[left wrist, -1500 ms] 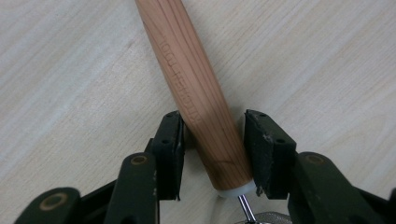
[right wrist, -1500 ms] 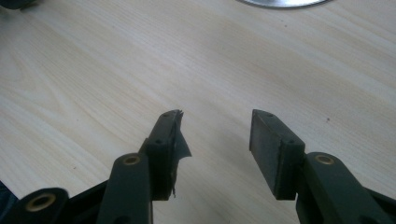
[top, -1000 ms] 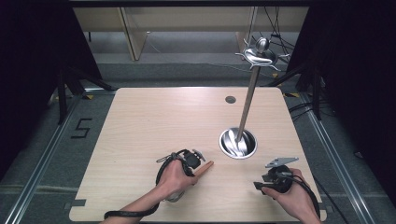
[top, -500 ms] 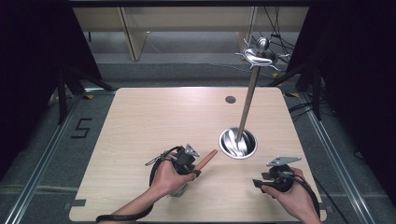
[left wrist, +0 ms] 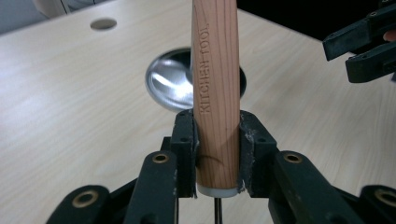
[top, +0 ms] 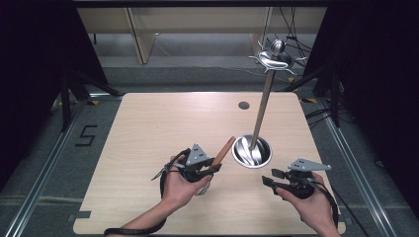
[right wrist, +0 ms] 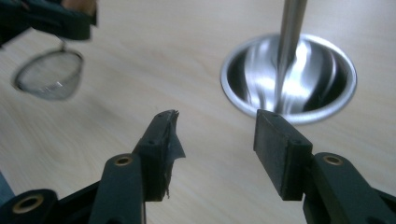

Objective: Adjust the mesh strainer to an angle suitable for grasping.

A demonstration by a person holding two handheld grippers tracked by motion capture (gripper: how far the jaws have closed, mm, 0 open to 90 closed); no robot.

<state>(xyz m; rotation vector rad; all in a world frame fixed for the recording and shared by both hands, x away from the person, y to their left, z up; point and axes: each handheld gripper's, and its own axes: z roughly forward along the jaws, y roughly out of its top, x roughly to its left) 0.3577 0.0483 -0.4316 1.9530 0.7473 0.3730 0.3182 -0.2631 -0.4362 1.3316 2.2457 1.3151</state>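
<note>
The left gripper (top: 210, 170) has its jaws clamped on the wooden handle (left wrist: 217, 93) of a small mesh strainer (right wrist: 49, 74). In the left gripper view both pads press the handle near its lower end, where a white collar and a thin wire stem come out. The handle points up and away toward the steel stand (top: 264, 106); the mesh bowl hangs below the hand, just above the worktop (top: 148, 123), near its front edge and left of the middle.

The right gripper (top: 271, 177) holds nothing. Its jaws have just been opening and now stand well apart with bare worktop between them. It sits near the front right corner and points left toward the strainer.

The stand rises from a round steel base (top: 252, 150) right of the middle, and its pole leans up to a ring of hooks (top: 274, 58) at the top. The likely aim is to hang the strainer on one of those hooks.

Risks from here:
- The grip sits at the heavy end of the handle, so the long free end can swing and strike the pole.
- A knock on the tall, narrow stand could rock or tip it.
- The smooth, round handle could twist between the pads, letting the mesh bowl droop or slip.
- The hooks are small and high up, so a poor approach angle would miss them.
- If the right jaws close on the wire stem or the mesh while the left hand pulls, the strainer could bend.
</note>
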